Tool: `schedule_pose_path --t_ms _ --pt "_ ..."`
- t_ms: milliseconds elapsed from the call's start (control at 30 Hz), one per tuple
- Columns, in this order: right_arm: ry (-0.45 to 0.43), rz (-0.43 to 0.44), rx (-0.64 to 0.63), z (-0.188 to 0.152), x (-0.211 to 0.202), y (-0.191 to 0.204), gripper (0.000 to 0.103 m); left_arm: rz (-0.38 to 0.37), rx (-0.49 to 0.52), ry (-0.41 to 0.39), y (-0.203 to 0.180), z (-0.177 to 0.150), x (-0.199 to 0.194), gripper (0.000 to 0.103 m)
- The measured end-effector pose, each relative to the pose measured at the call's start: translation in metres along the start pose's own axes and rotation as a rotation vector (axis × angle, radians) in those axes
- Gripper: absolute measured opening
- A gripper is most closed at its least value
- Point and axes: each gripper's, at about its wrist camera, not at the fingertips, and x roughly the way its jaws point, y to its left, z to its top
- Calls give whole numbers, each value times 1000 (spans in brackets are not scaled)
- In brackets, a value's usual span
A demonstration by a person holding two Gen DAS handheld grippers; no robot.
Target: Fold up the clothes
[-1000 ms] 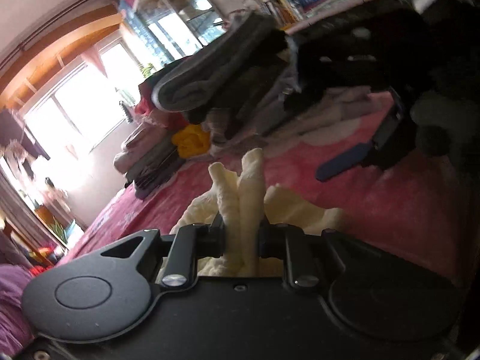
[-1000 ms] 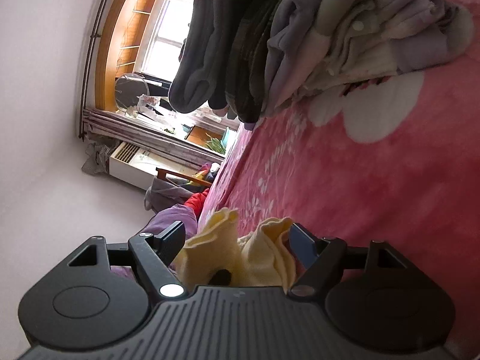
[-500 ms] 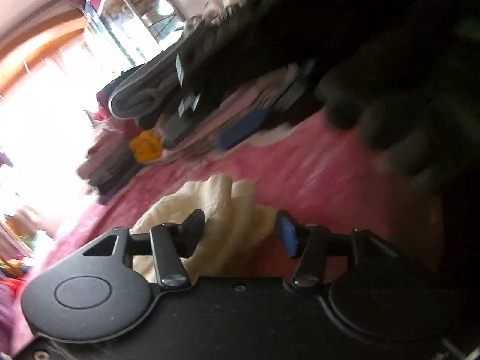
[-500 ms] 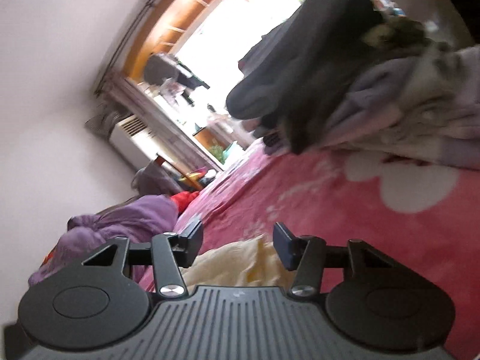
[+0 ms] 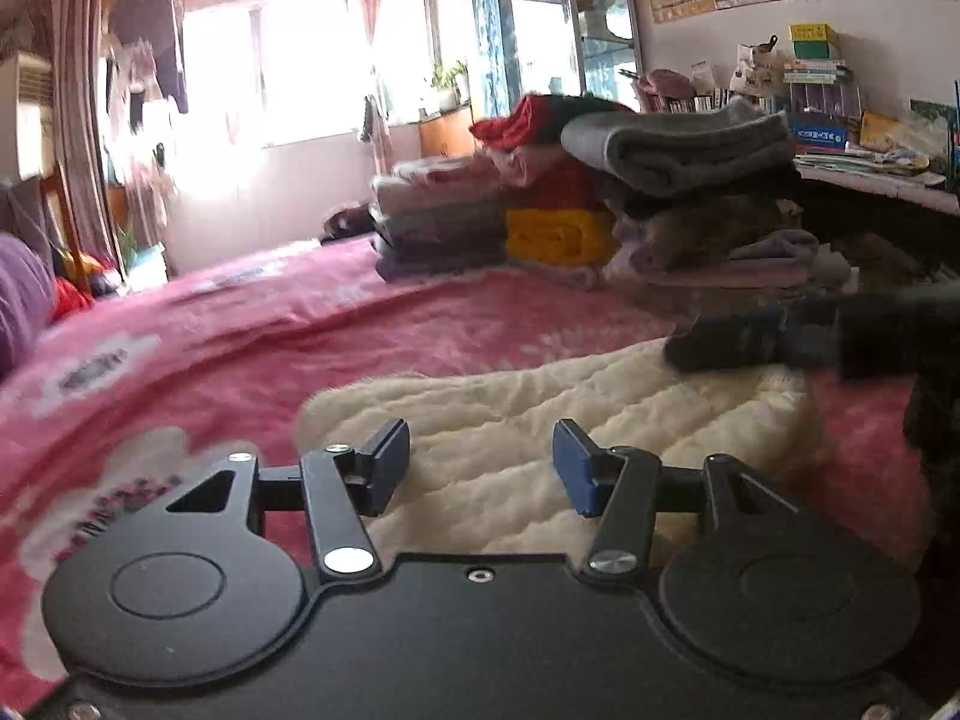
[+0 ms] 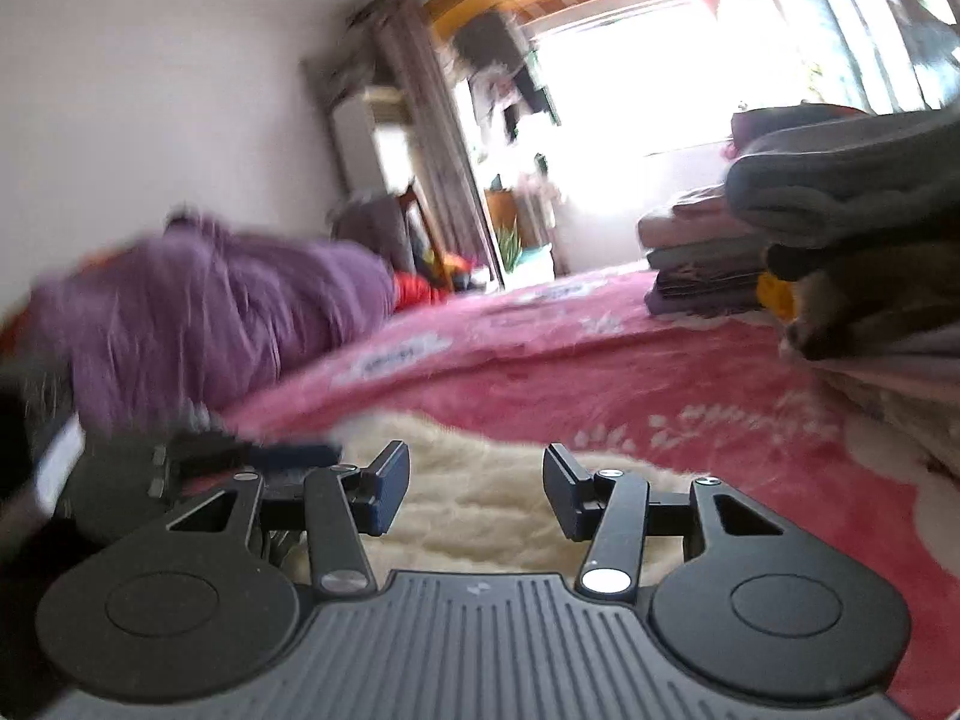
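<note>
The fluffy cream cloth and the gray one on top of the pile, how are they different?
The cream cloth lies spread low on the pink blanket; the gray cloth is folded thick on top of a stack. The cream one looks fleecy and quilted, the gray one smoother. Both are on the bed.

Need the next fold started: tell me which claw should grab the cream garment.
Left, narrowly. The left claw is open with the cream garment spread flat between its fingers and a near edge visible. The right claw is open too, but its view is blurred.

open blanket [image 5: 252,324] left, clothes stacks [image 5: 678,192] right
</note>
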Motion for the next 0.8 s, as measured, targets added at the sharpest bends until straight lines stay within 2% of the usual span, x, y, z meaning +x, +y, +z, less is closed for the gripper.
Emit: schedule_pose_path --t_ms 67,133,233,300,367,433,533,600,633,667,700,733,800 --pt "116 -48 -39 -12 16 -2 48 -19 -10 111 -6 -16 19 53" --pt "110 -58 -97 -16 16 3 48 -28 46 115 -8 -27 32 57" --pt "109 -54 -120 -11 9 6 48 -52 17 131 -1 -23 30 57" --pt "56 -31 -106 -6 1 5 48 -79 -4 137 5 -21 24 57" --pt "-5 -32 -113 -1 -4 4 48 -84 -50 91 13 -13 20 56" --pt "-54 -43 -106 3 -5 3 50 -43 -101 -9 22 -7 11 56" --pt "-80 -85 -116 9 0 1 50 1 -144 -19 32 -1 20 56" --pt "-71 -93 -112 9 3 -3 51 -7 -159 -19 34 2 28 56" --pt "-39 -102 -115 6 8 -6 56 -14 -156 -3 32 3 34 56" --pt "44 -118 -114 1 20 -10 57 -26 -143 43 29 2 43 57" --pt "110 -113 -93 -6 29 -16 58 -31 -109 124 25 -1 55 58" --pt "95 -88 -42 -11 29 -25 58 -16 -44 193 16 -7 66 58" --pt "99 -77 -32 -10 28 -28 58 18 40 185 3 -12 71 60"
